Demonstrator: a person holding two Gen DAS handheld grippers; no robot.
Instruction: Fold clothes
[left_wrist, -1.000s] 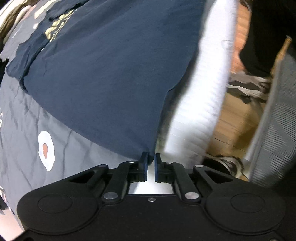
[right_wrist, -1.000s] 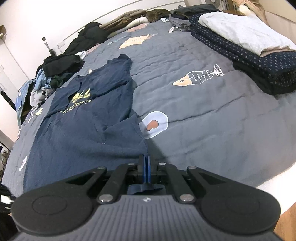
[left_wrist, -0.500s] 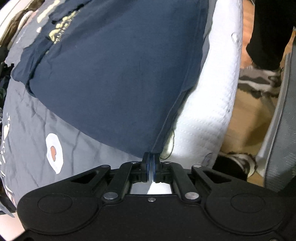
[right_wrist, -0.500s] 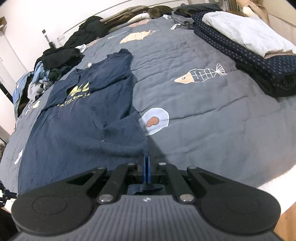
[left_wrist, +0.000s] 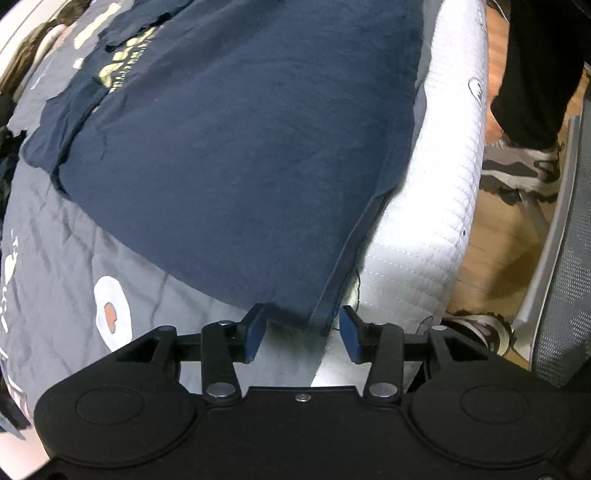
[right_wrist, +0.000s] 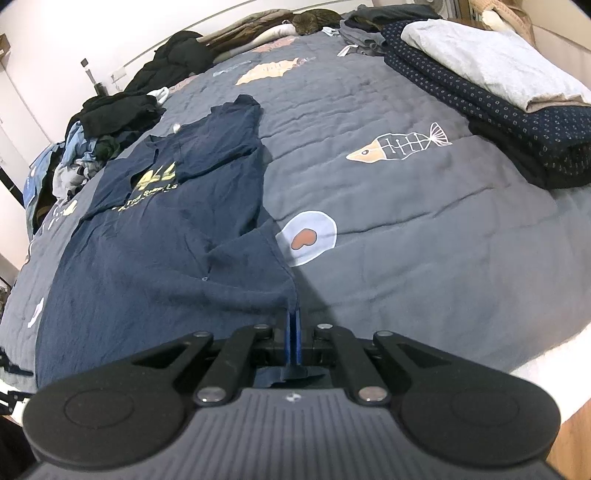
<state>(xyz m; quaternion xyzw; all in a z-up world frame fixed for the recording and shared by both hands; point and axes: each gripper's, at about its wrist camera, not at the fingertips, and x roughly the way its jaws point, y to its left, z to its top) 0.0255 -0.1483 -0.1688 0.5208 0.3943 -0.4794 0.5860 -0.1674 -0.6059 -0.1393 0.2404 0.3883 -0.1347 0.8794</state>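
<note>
A navy T-shirt (left_wrist: 236, 155) with yellow print lies spread on the grey quilt (left_wrist: 55, 266). In the left wrist view its hem corner hangs at the bed's edge between the jaws of my left gripper (left_wrist: 303, 326). Those jaws are opening, and the pads stand apart from the cloth. In the right wrist view the same T-shirt (right_wrist: 155, 251) lies flat, one sleeve folded over the print. My right gripper (right_wrist: 293, 321) is shut on the other hem corner, which is pinched between its blue pads.
The white mattress side (left_wrist: 436, 206) drops to a wooden floor (left_wrist: 495, 251), where a person's leg and shoe (left_wrist: 524, 170) stand beside a grey mesh chair (left_wrist: 565, 295). Folded clothes (right_wrist: 491, 85) are stacked at the right of the bed. Loose garments (right_wrist: 107, 122) are heaped at the far left.
My left gripper, shut on the hem corner before, has spread its jaws and let the cloth go. The right gripper keeps its hold and has not moved.
</note>
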